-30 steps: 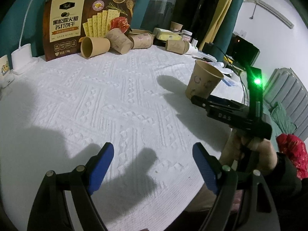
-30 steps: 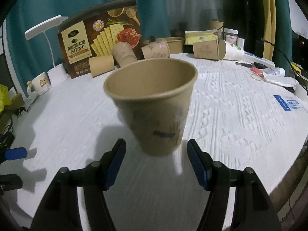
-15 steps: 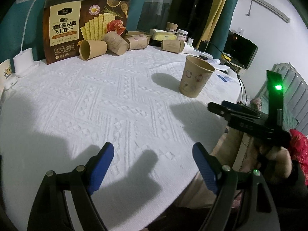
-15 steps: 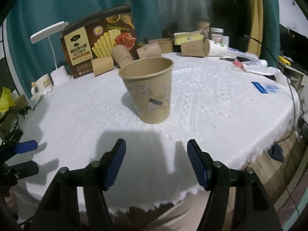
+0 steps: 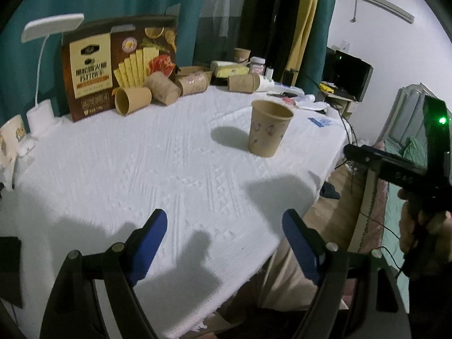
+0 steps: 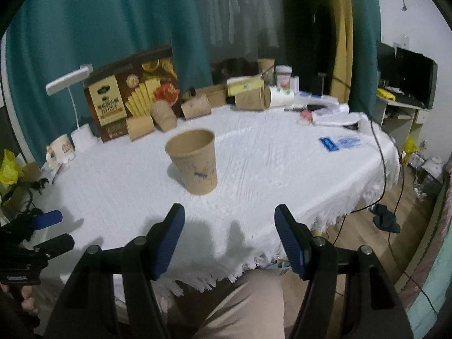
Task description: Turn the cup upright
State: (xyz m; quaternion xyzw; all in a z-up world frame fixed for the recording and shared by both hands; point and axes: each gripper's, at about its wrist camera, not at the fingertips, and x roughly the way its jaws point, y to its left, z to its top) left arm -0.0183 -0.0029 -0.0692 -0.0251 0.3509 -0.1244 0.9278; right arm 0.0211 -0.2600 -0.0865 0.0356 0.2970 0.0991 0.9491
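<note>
A brown paper cup (image 5: pixel 268 131) stands upright, mouth up, on the white tablecloth (image 5: pixel 141 169); it also shows in the right wrist view (image 6: pixel 195 162). My right gripper (image 6: pixel 229 236) is open and empty, well back from the cup, over the table's near edge. My left gripper (image 5: pixel 223 250) is open and empty above the near part of the table, far from the cup. The right gripper's body shows at the right of the left wrist view (image 5: pixel 401 169).
Several brown paper cups (image 5: pixel 158 91) lie on their sides at the back before a cracker box (image 5: pixel 118 65). A white desk lamp (image 5: pixel 42 65) and a mug (image 6: pixel 60 149) stand at the left. Papers and a blue card (image 6: pixel 329 142) lie at the right. The fringed table edge (image 6: pixel 282 251) is near.
Both grippers pulled back from the table. The right gripper, which had the cup between its open fingers, has drawn away, and the cup stays upright on the cloth.
</note>
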